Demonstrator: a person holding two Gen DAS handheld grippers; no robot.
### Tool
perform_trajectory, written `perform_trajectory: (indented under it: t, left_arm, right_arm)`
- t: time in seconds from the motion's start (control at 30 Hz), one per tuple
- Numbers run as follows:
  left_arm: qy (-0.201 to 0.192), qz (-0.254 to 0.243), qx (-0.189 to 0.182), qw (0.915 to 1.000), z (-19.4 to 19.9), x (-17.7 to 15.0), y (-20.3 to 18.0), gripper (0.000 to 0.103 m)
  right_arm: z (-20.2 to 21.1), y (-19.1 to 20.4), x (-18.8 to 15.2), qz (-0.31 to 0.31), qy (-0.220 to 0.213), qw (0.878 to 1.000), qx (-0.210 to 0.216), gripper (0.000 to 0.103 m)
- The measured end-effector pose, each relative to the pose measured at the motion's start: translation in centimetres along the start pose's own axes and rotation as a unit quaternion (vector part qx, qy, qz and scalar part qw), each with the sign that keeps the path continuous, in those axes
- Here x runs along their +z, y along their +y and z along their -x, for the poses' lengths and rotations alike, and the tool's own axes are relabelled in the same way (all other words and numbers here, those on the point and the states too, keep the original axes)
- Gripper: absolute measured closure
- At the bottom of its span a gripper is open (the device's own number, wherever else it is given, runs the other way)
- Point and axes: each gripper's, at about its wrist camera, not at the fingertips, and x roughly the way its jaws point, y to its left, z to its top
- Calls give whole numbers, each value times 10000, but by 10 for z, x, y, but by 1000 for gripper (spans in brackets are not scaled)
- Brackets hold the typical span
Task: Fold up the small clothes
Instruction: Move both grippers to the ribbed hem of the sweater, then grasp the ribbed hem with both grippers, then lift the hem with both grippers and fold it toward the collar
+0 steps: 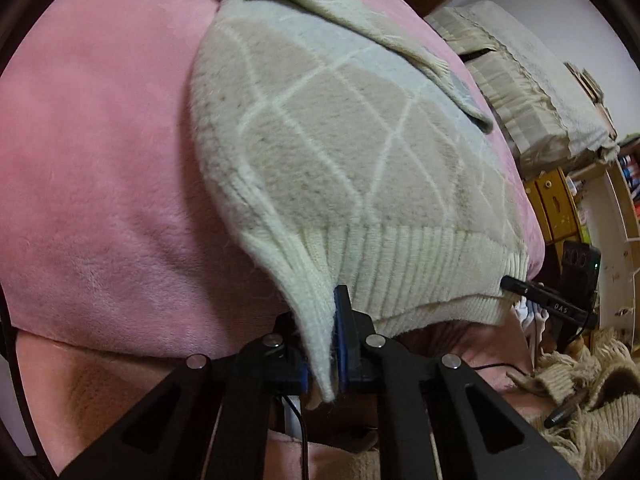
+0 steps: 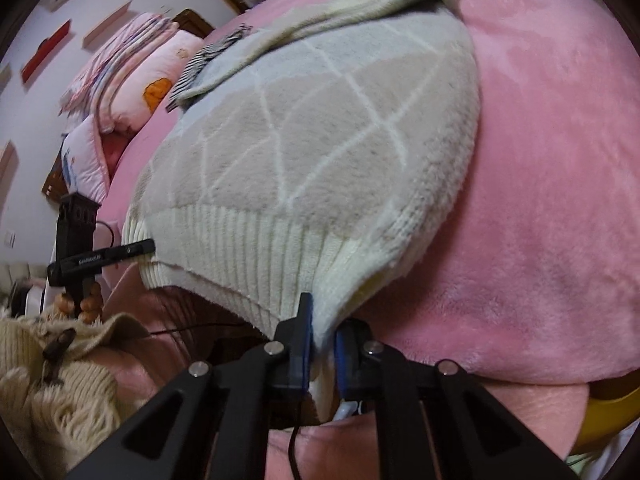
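Sweater (image 1: 336, 152) is spread on the pink bed blanket (image 1: 100, 160), hem at its near edge; each hem corner is pinched by the left hand-held gripper (image 1: 326, 344) and right hand-held gripper (image 2: 322, 344). Both corners should be lifted together, level, and carried toward the collar

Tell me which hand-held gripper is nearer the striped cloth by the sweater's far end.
Right. The striped cloth lies on the right hand-held gripper's side of the sweater, though far off; the left hand-held gripper grips the opposite hem corner.

Wrist views, close, sharing sweater (image 1: 340, 152) hem
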Motion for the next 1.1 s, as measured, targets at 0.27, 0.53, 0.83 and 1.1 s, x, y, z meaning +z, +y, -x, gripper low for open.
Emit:
perform_trajectory:
  t: [0.27, 0.53, 0.83, 1.1]
  left_arm:
    - [-498, 357, -586, 9964, 30, 12, -3, 97]
    - [-1325, 946, -1394, 9768, 65, 60, -16, 97]
    - [-1852, 1399, -982, 9677, 80, 174, -34, 97]
    - [-1948, 1457, -623, 9680, 62, 281, -28, 97]
  right_arm:
    - [41, 14, 17, 73, -623, 9972, 416, 95]
    - [82, 27, 58, -172, -1520, 9840, 912, 95]
    - [103, 17, 148, -366, -2199, 9708, 884, 95]
    - [84, -3, 246, -555, -2470, 9657, 584, 95]
